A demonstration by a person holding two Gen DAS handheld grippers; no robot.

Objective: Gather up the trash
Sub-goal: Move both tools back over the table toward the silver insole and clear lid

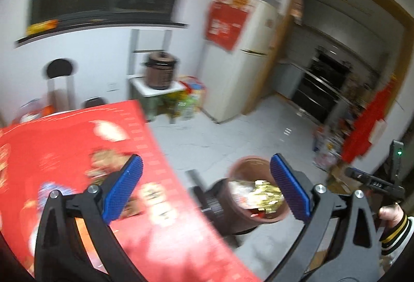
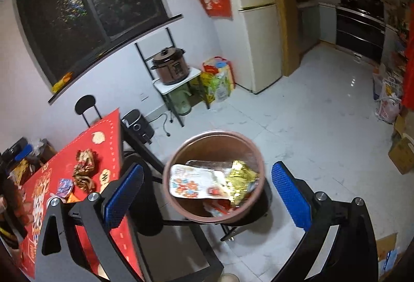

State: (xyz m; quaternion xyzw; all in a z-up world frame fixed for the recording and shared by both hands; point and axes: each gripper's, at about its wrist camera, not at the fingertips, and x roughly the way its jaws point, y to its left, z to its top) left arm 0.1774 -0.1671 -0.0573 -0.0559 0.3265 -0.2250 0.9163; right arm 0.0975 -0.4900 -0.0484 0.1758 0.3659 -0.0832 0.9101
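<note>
My left gripper (image 1: 207, 188) is open with nothing between its blue pads (image 1: 124, 188); it hangs over the edge of the red-clothed table (image 1: 64, 152), and its view is blurred. The brown bin (image 1: 248, 165) stands just right of the table and holds a gold wrapper (image 1: 266, 194). My right gripper (image 2: 207, 194) is open and empty, above the bin (image 2: 220, 147). Inside lie a white printed packet (image 2: 191, 181) and a gold wrapper (image 2: 240, 178). Crumpled brown wrappers (image 2: 84, 170) and a bluish wrapper (image 2: 64, 186) lie on the red tablecloth (image 2: 111, 131).
The bin rests on a black stool (image 2: 258, 214) beside the table. A pressure cooker (image 2: 170, 69) sits on a rack, with an air fryer (image 2: 137, 124) and bags (image 2: 217, 82) nearby. A fridge (image 2: 258, 23) stands behind and cardboard boxes (image 2: 401, 152) at right. A hand (image 1: 390, 212) shows at the right edge.
</note>
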